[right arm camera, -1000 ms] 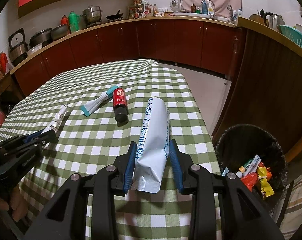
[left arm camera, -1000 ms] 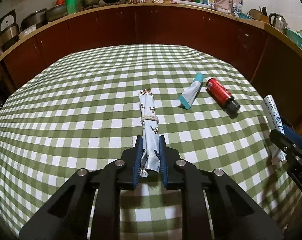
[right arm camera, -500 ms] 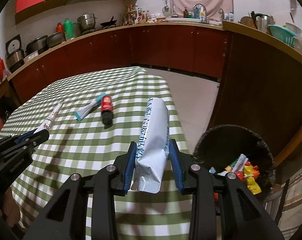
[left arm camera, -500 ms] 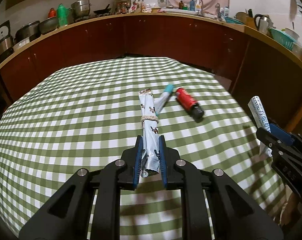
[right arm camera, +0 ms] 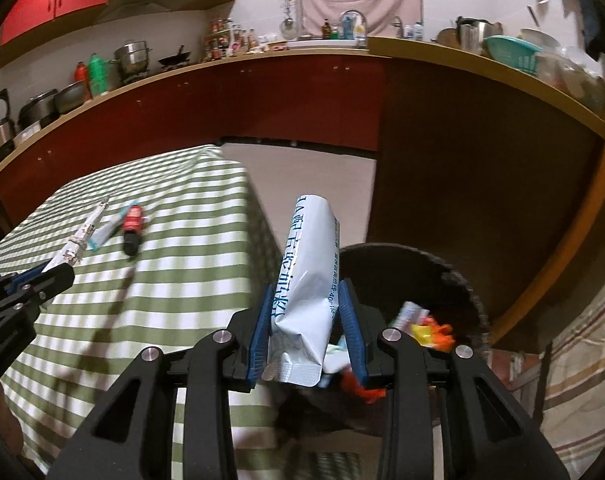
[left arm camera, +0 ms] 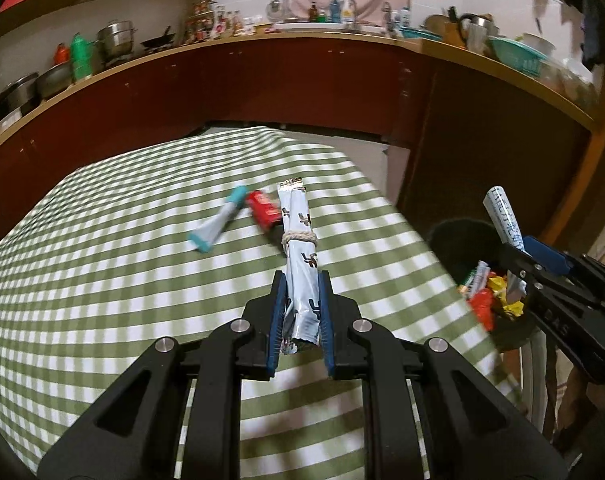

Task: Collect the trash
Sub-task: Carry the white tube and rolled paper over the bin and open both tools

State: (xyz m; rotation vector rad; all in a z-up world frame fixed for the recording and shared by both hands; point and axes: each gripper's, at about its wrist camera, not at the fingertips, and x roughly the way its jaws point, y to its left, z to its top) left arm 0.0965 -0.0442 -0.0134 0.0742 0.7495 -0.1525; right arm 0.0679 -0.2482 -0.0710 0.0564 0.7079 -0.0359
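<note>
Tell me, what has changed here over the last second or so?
Both grippers have swung away from the table toward the dark bin. The right gripper, clamped on its white pouch, now hangs over the bin's rim. The left gripper carries its string-tied packet the same way, still above the checked cloth. Nothing was released. The teal tube and red bottle lie where they were.

Both wrist views look forward and down along their fingers, close over the checked worktop (left arm camera: pixel 102 280). Left faces the worktop, right its edge and the bin (right arm camera: pixel 462 280). Shared: worktop, bin, kitchen counters.
</note>
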